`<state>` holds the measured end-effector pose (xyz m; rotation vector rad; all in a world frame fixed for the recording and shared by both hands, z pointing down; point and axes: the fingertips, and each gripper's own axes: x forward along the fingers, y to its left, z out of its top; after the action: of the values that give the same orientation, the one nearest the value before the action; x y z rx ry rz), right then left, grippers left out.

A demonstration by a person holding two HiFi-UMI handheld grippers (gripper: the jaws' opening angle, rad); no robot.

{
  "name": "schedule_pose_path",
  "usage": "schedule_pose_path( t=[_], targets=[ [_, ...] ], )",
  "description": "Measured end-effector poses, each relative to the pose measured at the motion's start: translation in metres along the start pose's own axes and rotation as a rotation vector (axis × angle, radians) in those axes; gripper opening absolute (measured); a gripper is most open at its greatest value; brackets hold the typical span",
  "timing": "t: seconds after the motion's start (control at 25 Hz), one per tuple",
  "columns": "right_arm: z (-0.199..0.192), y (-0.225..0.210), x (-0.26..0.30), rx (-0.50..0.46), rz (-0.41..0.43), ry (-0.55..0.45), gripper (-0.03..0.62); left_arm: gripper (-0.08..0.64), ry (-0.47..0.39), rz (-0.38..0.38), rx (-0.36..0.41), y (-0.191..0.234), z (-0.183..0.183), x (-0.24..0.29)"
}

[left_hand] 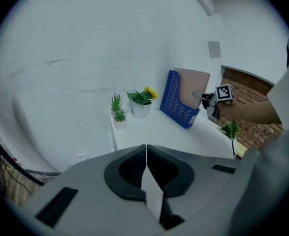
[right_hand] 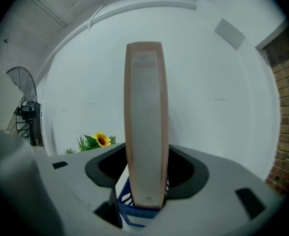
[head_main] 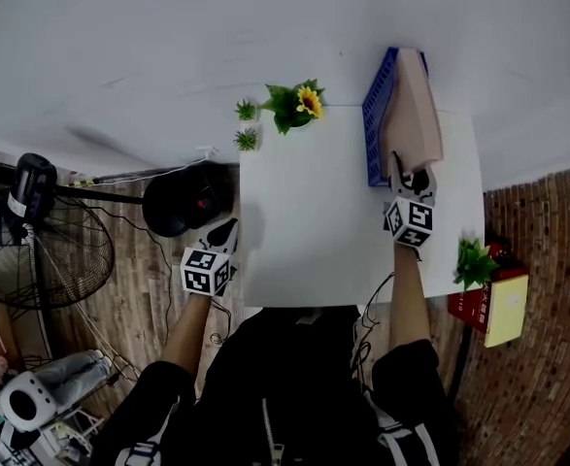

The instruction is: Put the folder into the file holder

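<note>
Arm on the right reaches forward over the desk (head_main: 304, 221); the right gripper (head_main: 407, 171) has its fingers (right_hand: 108, 214) apart around the folder (head_main: 413, 115), not pressing it. Folder stands in the blue file holder (head_main: 377, 124), long axis upright, spine toward this gripper. Left gripper (left_hand: 146, 151) has closed, empty fingers.

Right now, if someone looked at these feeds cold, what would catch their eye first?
The tan folder standing in the blue file holder at the far right corner of the white table, its spine between the spread jaws of the right gripper. Next, the yellow sunflower at the table's far edge, and the left gripper, shut and empty, beside the table's left edge.
</note>
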<state>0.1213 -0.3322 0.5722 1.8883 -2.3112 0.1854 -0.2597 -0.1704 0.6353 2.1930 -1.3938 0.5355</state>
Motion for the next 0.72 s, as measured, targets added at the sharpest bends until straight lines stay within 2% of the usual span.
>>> schedule_pose_path(
  t=[0.44, 0.68, 0.72],
  targets=[
    [-0.002, 0.023, -0.062, 0.013, 0.026, 0.046, 0.225, 0.025, -0.072, -0.033, 0.025, -0.027, 0.015, -0.004],
    [0.007, 0.046, -0.099, 0.037, 0.067, 0.055, 0.112, 0.025, -0.127, -0.051, 0.048, -0.038, 0.033, -0.01],
    [0.005, 0.05, -0.104, 0.036, 0.071, 0.063, 0.073, 0.025, -0.137, -0.053, 0.054, -0.039, 0.037, -0.01]
  ],
)
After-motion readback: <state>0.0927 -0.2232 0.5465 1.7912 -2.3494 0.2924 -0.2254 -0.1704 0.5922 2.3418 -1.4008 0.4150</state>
